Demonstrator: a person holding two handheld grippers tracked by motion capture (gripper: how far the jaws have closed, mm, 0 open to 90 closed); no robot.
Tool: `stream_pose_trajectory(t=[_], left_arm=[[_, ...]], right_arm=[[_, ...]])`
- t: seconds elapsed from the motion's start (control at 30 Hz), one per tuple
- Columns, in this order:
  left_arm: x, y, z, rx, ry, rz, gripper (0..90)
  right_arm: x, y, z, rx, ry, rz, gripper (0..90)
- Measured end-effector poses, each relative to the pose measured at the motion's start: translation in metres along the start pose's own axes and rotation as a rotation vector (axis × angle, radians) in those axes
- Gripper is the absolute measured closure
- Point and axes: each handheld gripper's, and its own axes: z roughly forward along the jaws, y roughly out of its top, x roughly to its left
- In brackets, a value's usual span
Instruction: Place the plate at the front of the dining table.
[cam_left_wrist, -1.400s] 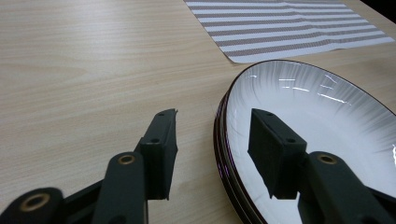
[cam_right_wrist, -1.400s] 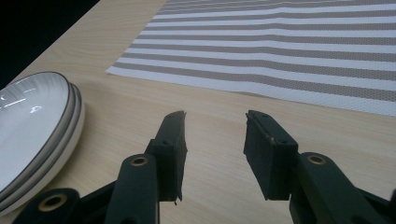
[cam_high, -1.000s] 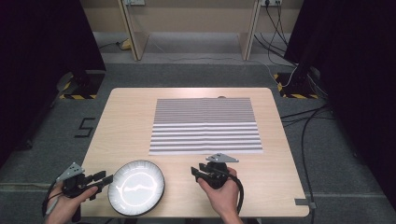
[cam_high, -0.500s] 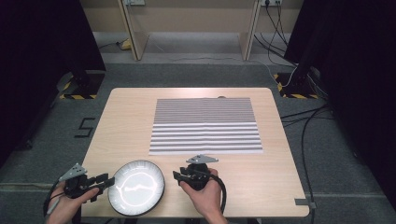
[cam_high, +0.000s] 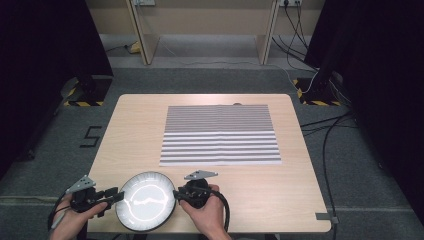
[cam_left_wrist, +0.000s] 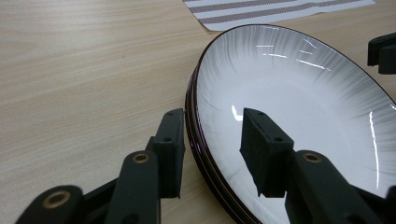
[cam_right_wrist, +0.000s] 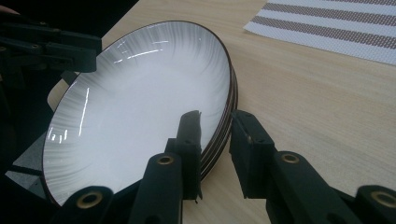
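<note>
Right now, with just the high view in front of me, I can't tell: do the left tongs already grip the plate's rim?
Observer: Not yet. The left tongs straddle the rim of the plate. They have just been closing, but a gap shows beside the inner pad.
Operator: And the right tongs?
Observer: The right tongs have just been closing too. The rim sits between them, with the outer pad apart from it.
Operator: Is it a single plate?
Observer: Probably not. Seen up close, the edge shows several stacked rims under the top one.
</note>
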Motion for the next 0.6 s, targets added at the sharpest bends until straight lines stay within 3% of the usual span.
stream_pose_trajectory(t=[0.37, 0.6], left_arm=[[-0.0008, 0.0010, 0.0029, 0.027, -0.018, 0.021, 63.6], [0.0002, 0.0010, 0.0037, 0.031, -0.022, 0.007, 64.3]], right_arm=[[0.0038, -0.0043, 0.0072, 0.043, 0.009, 0.017, 78.7], [0.0043, -0.0024, 0.0053, 0.046, 0.010, 0.026, 82.2]])
